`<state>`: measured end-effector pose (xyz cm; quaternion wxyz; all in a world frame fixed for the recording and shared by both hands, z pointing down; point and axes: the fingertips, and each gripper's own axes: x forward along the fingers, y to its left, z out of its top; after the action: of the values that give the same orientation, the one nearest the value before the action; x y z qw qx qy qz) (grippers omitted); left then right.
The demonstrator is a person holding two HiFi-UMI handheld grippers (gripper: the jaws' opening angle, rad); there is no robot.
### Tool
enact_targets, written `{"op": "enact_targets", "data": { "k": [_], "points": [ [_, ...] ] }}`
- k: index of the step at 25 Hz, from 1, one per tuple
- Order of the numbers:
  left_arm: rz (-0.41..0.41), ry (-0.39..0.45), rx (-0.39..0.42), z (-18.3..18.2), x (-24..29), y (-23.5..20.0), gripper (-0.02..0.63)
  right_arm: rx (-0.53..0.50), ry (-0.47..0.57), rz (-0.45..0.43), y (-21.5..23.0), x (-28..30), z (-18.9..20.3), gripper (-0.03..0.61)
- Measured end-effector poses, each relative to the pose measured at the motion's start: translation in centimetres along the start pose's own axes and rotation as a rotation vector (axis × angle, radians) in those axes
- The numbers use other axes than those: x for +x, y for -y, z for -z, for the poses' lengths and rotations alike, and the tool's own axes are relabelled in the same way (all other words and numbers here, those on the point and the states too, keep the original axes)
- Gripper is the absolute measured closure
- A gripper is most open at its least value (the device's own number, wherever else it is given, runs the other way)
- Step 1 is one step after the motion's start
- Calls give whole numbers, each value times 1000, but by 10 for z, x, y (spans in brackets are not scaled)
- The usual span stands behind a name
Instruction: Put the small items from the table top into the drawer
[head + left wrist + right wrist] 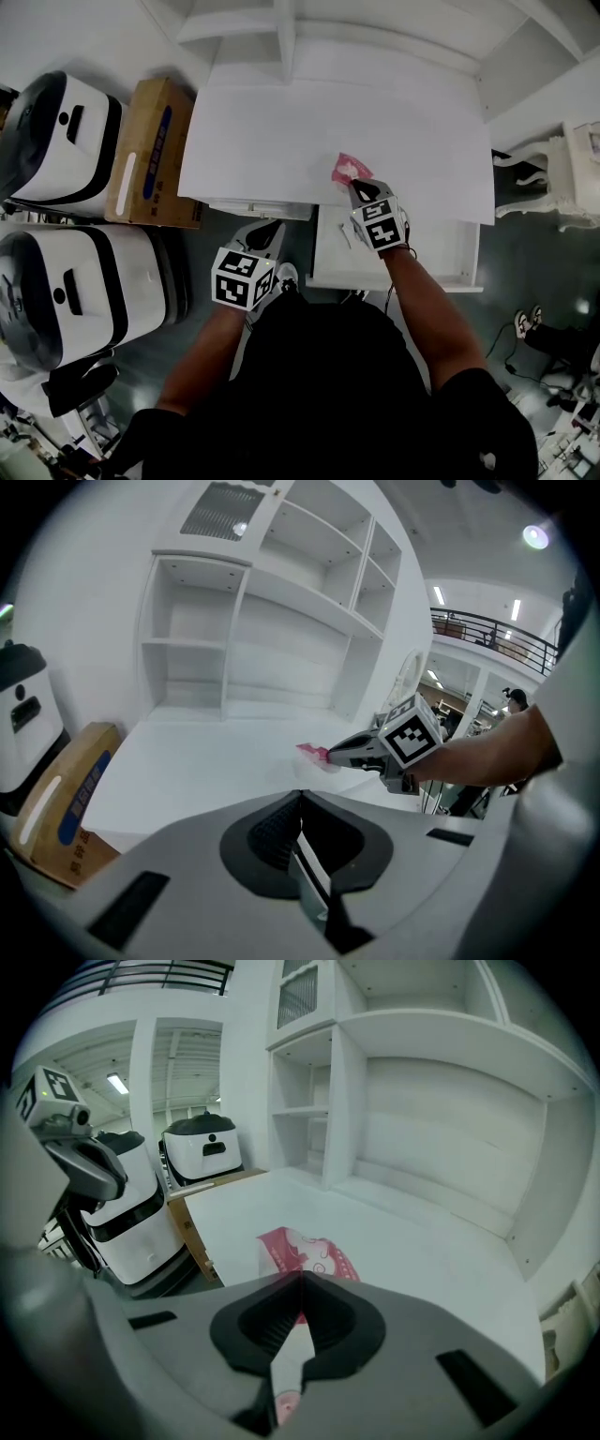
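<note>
From the head view, a pink packet (351,170) lies near the front edge of the white desk (272,141), just above the open drawer (436,253). The right hand-held gripper (358,190) is at the packet. The left hand-held gripper (270,230) hangs lower, in front of the desk.

In the left gripper view, its jaws are pressed together, with nothing in them.

In the right gripper view, the jaws pinch the packet's near end, and the rest sticks out over the desk.
</note>
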<state>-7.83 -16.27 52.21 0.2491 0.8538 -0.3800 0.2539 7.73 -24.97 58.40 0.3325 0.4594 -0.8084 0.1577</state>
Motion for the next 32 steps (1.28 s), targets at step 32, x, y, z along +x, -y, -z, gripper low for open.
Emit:
{"op": "enact_targets", "data": {
  "k": [32],
  "points": [
    [48, -75, 72, 11, 30, 80, 603, -313, -474, -103, 16, -31, 265, 548]
  ]
}}
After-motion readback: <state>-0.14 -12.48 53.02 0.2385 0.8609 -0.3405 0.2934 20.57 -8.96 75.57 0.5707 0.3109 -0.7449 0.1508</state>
